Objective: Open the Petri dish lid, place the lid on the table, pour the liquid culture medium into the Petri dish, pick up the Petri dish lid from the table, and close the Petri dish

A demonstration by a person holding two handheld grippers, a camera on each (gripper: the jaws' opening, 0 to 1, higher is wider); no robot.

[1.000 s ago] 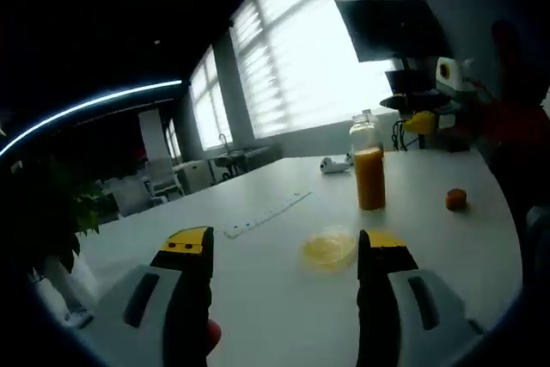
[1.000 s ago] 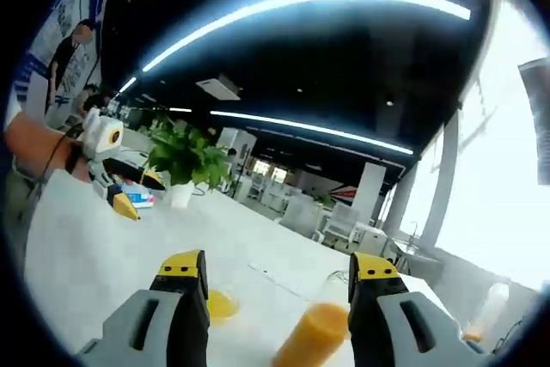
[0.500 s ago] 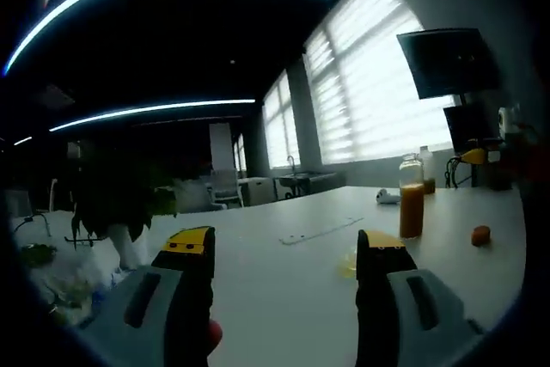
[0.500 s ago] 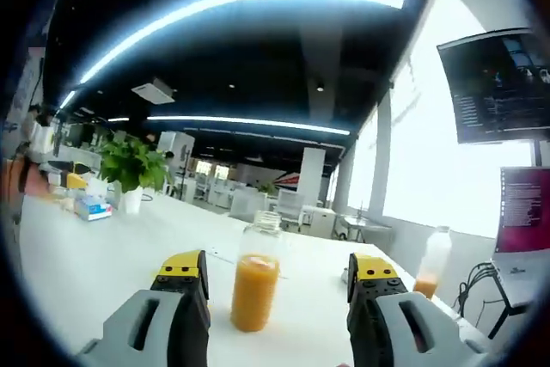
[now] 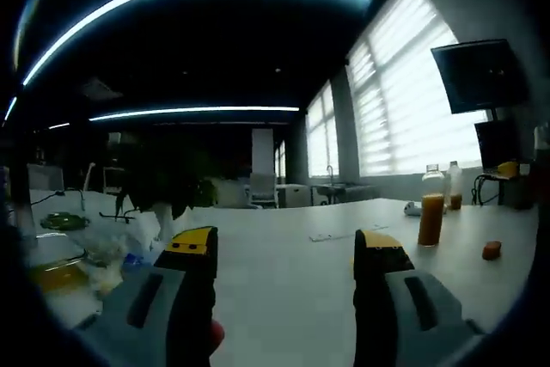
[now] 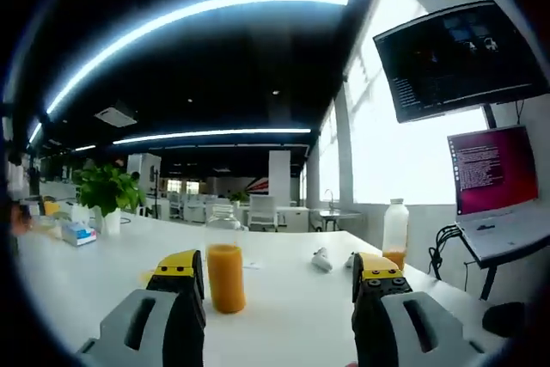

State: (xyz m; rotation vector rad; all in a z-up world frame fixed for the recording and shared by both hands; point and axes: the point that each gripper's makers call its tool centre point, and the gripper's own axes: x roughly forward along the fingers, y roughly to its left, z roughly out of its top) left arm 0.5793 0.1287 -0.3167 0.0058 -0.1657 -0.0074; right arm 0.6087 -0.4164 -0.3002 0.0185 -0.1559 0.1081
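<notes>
Right gripper (image 6: 271, 274) spread, empty | left gripper (image 5: 284, 251) same | jar of orange medium (image 6: 226, 271) dead ahead, clumsy approach could tip it

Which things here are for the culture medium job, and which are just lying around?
For the job: glass jar of orange liquid, small orange cap.
Lying about: green potted plant, clear plastic bottle, open laptop, wall monitor.
</notes>
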